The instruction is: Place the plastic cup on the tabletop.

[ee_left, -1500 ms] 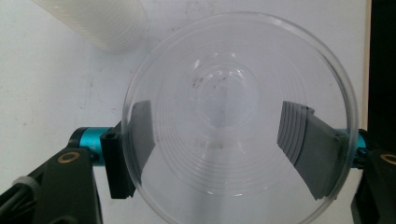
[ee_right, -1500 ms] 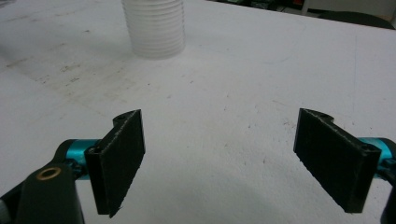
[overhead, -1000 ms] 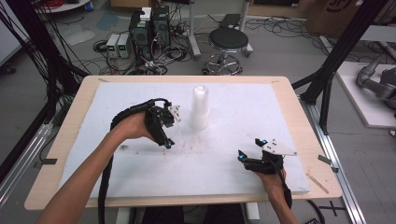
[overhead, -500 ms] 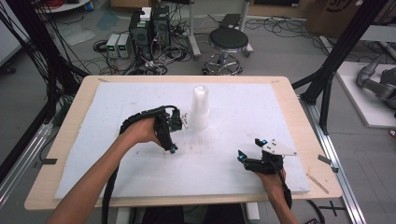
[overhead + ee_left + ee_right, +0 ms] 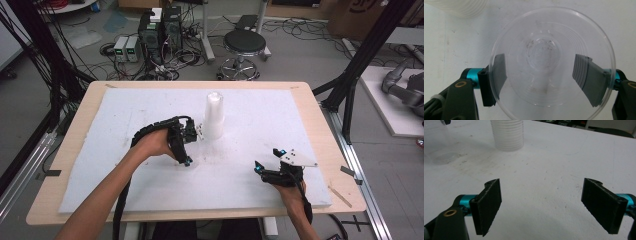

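Now the left gripper has lowered its clear cup tableward.

Clear plastic cup in the left gripper view: rim cut off by the bottom edge, and whether its base touches the white mat under it can't be told. The cup stack up-left of that cup is cut by the top edge, only its lowest ribs visible. In the high view the left gripper beside the cup stack has its jaws hidden under the hand; the held cup is too faint to make out there. Right gripper view: the clear cup left of the stack is cut by the left edge, the stack by the top edge.
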A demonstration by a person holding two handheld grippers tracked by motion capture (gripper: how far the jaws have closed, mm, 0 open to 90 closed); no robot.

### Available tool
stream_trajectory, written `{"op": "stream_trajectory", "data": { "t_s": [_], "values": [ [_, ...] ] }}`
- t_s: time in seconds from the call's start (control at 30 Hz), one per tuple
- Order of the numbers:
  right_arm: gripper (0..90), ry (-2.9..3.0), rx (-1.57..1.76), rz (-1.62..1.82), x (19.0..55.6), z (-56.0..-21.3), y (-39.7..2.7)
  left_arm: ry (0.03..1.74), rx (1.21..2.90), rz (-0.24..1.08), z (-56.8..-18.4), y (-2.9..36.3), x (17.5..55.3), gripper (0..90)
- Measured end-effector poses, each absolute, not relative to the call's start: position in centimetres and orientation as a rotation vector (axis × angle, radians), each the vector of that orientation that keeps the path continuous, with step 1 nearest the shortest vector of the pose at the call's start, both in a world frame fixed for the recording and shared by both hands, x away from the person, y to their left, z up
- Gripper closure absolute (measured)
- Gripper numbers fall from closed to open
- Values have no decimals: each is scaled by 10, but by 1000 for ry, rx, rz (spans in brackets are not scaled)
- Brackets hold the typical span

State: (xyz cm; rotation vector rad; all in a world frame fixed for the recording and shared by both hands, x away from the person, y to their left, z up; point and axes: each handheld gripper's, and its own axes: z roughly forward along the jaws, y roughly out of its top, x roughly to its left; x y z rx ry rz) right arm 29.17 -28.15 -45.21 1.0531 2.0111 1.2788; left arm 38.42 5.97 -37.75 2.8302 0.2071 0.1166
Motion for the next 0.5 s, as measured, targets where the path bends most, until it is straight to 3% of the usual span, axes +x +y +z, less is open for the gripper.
{"op": "stream_trajectory", "data": {
  "t_s": [0.5],
  "values": [
    [162,2011,1052,1283,292,-452,-282,182,2789,98,-383,58,384,166]
  ]
}}
